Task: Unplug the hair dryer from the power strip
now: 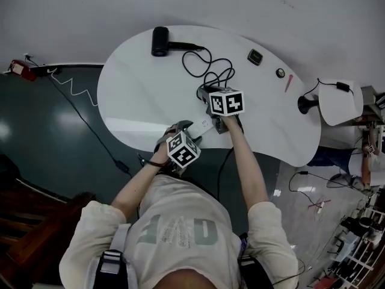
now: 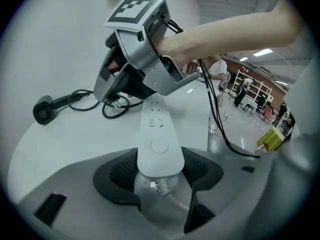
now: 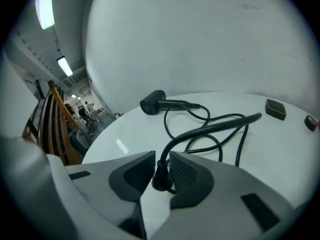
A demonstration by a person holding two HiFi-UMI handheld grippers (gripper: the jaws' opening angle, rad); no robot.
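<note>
The black hair dryer (image 1: 160,41) lies at the far edge of the white table (image 1: 138,95), and its cord (image 3: 215,126) loops back toward me. My left gripper (image 2: 159,171) is shut on the near end of the white power strip (image 2: 159,134), which runs away from it across the table. My right gripper (image 3: 161,171) hangs over the strip's far end, shut on the dryer's black plug (image 3: 161,178). The plug's prongs are hidden, so I cannot tell whether they sit in a socket. In the left gripper view the right gripper (image 2: 120,86) covers that end of the strip.
A small dark box (image 1: 255,56), a round knob (image 1: 280,73) and a red pen (image 1: 289,83) lie at the table's far right. A small white side table (image 1: 340,104) stands to the right. Cables run over the dark floor on the left.
</note>
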